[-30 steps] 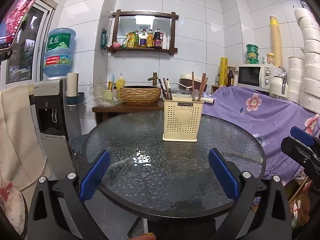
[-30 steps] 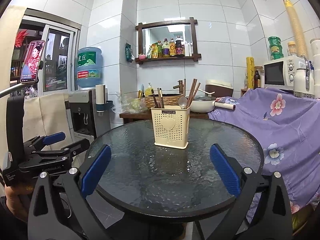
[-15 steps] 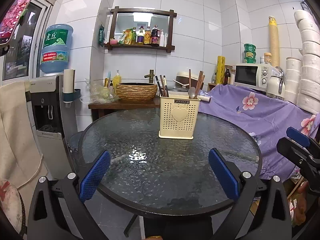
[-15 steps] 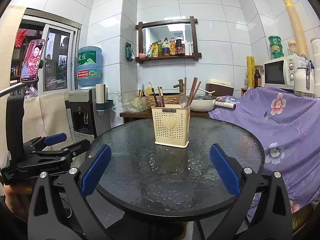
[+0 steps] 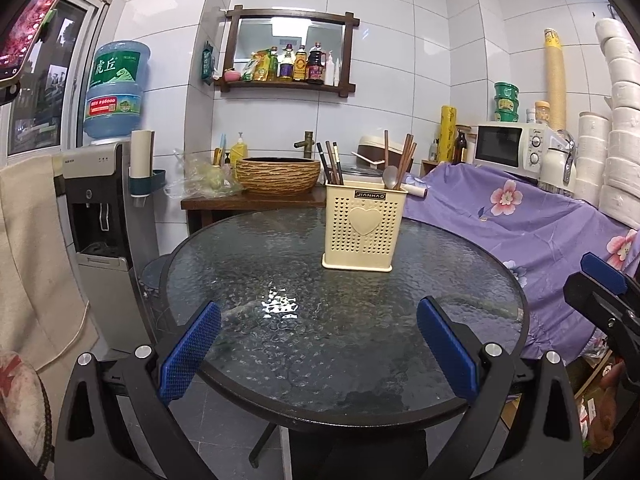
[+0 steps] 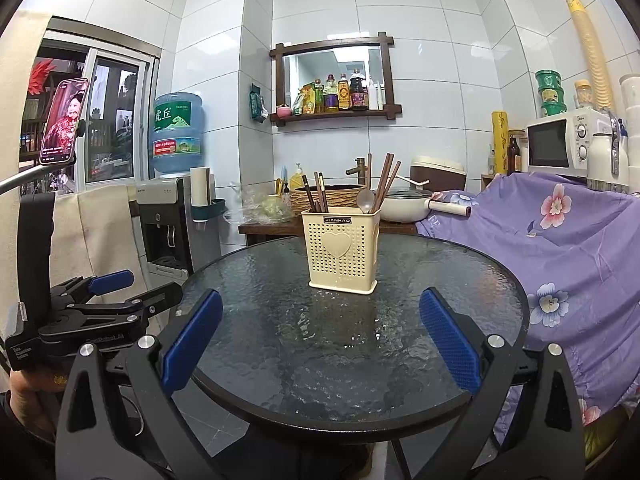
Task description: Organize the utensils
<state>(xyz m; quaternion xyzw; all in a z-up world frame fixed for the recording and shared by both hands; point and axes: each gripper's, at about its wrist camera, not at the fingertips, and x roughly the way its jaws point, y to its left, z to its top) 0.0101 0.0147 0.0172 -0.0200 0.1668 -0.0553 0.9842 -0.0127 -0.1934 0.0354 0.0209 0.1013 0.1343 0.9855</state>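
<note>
A cream plastic holder [image 5: 363, 229] stands upright on the round glass table [image 5: 280, 320], toward its far side, and it already carries the utensils: dark chopsticks [image 5: 332, 162] lean in its left compartment, while a metal spoon [image 5: 390, 178] and more brown chopsticks [image 5: 406, 160] lean in the right, sorted so each kind keeps to its own side. Nothing lies loose on the glass, which suggests the sorting is done or nearly so. The left gripper [image 5: 318, 346] hangs over the near rim of the table with its blue pads spread wide and nothing between them, well apart from the holder. The right gripper [image 6: 320, 338] is likewise wide and empty at the near edge, pointing at the holder. Both sit low and back, probably so the holder stays in plain sight.
</note>
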